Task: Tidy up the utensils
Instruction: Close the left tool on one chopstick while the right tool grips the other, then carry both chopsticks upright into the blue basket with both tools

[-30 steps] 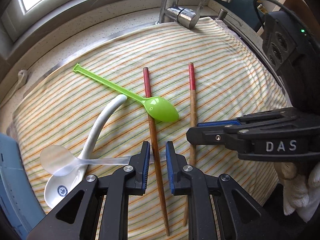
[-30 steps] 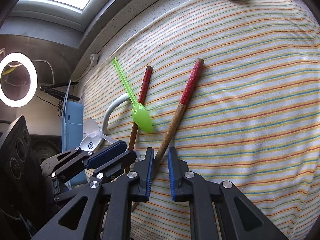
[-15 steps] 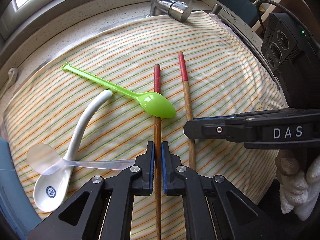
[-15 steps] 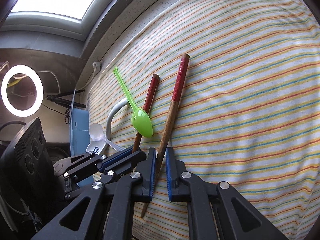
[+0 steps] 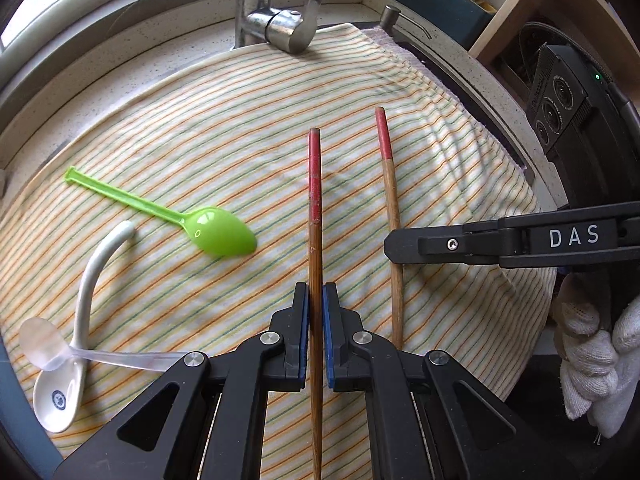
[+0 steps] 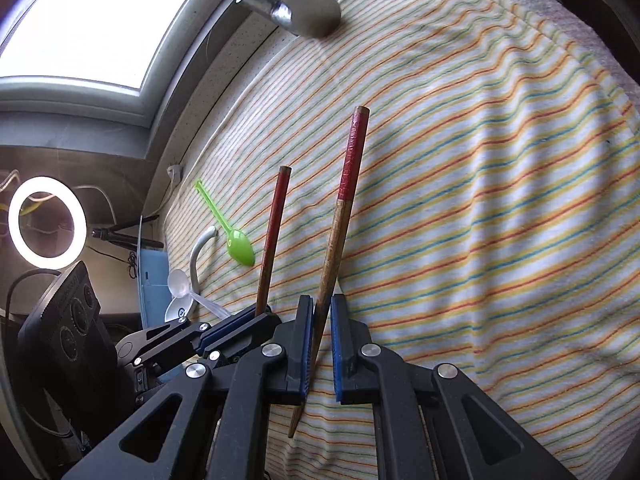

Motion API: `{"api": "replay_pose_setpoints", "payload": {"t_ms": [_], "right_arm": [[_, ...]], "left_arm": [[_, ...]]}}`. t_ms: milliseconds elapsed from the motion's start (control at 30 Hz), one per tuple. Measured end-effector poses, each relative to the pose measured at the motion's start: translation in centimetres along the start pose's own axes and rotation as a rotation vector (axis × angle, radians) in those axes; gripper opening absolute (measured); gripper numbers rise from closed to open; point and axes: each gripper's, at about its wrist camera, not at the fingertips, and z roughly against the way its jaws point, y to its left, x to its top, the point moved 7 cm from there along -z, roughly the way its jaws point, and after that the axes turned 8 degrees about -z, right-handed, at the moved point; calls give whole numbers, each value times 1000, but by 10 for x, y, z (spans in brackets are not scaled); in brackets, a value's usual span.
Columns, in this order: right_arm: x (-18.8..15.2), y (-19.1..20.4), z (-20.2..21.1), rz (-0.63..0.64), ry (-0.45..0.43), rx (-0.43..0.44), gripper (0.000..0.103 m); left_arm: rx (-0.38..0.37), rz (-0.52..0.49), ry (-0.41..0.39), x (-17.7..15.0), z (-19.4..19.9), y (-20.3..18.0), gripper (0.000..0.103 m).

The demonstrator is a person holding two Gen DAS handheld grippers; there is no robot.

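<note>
**Wood, plastic, cloth and metal under your hands**

You have two chopsticks (image 5: 315,240) of matt brown wood with red-coated upper ends, the coating looking slightly rough. The green spoon (image 5: 218,232) is glossy plastic; the white spoon (image 5: 86,300) looks like glazed ceramic, the clear spoon (image 5: 44,346) like frosted plastic. The striped cloth (image 5: 200,152) is soft woven fabric. The faucet (image 5: 276,28) is polished metal.

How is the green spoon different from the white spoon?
The green spoon is thin bright plastic with a straight flat handle; the white spoon is thick and glossy with a curved handle. The white spoon has a small round mark in its bowl and a clear spoon lying across it; the green spoon lies alone. Both rest on the striped cloth.
</note>
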Motion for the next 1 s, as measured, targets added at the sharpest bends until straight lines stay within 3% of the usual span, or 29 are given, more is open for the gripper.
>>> {"api": "replay_pose_setpoints", "payload": {"t_ms": [200,1000], "right_arm": [[0,1,12,13,-27,1,8],[12,23,24,64,-66,-2,7]], "left_arm": [[23,-28,-23,5,8,-9,5],[32,11,-85,-3,36,5,5]]}}
